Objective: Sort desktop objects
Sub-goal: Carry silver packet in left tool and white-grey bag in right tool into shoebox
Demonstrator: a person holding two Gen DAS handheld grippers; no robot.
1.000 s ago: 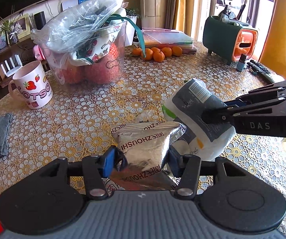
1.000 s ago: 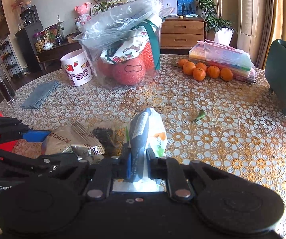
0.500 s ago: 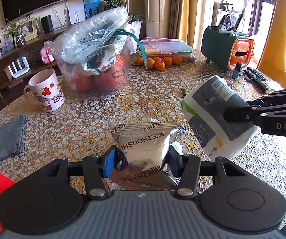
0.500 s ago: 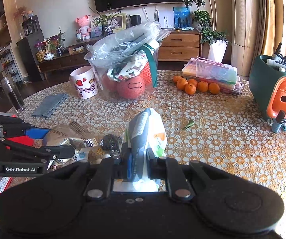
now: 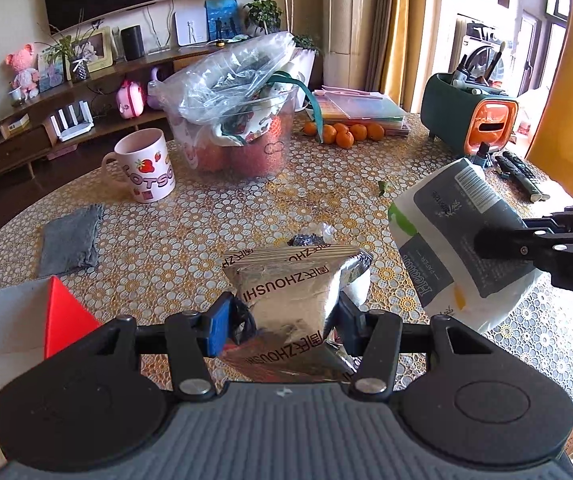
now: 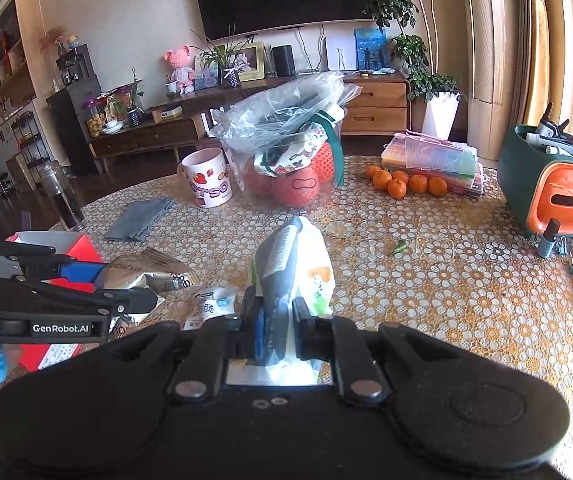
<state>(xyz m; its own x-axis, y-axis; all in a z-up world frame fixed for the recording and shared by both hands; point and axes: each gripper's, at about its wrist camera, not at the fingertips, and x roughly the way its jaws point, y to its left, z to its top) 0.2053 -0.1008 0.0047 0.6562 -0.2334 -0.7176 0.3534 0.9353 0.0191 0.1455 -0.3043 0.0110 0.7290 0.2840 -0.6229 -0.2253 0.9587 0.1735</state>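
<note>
wrist views, angled down, shared table [image 5: 214, 216]

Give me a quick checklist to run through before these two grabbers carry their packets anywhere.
1. Left gripper fingers clamp the silver snack packet: ok.
2. Right gripper fingers clamp the white and grey tissue pack: ok.
3. Both packets off the table: ok.
4. Grippers apart from each other: ok.
5. Red and white box has room inside: cannot tell.
</note>
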